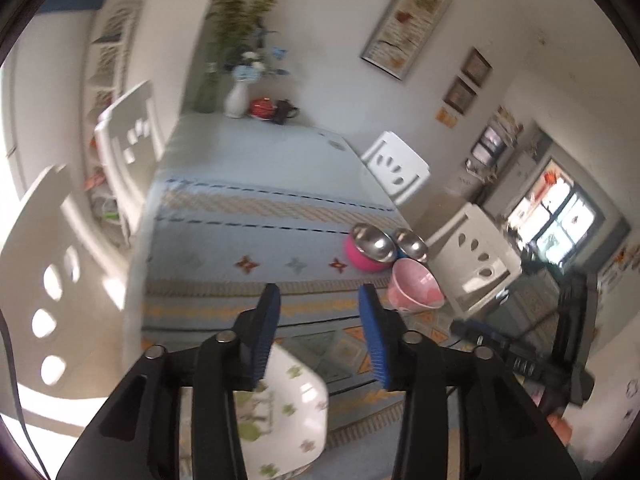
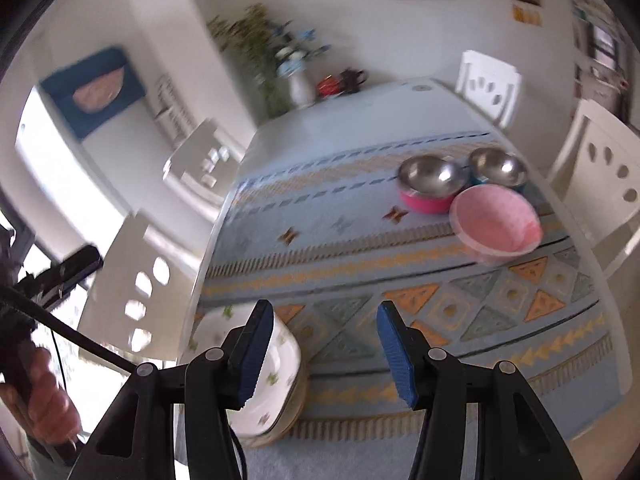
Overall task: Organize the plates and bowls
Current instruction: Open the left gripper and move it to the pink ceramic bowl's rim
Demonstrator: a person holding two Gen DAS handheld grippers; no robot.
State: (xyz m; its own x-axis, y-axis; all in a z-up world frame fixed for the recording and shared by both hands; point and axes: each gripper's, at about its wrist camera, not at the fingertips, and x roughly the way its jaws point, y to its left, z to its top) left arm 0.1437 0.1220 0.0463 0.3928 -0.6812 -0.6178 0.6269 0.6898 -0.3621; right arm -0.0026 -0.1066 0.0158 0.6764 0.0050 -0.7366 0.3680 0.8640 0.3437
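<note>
A white plate with green flowers (image 1: 280, 412) lies near the table's front edge, under my left gripper (image 1: 318, 300), which is open and empty above it. In the right wrist view the same plate (image 2: 276, 376) tops a small stack at the front left, below my open, empty right gripper (image 2: 326, 316). A pale pink bowl (image 2: 496, 220) stands at the right, also in the left wrist view (image 1: 416, 286). Behind it are a steel bowl in a pink shell (image 2: 430, 188) and a steel bowl in a blue shell (image 2: 498, 170).
A patterned blue and orange cloth (image 2: 360, 264) covers the table. White chairs (image 2: 604, 168) stand around it. A white vase with flowers (image 2: 300, 84) and a red and a dark teapot (image 2: 344, 78) stand at the far end.
</note>
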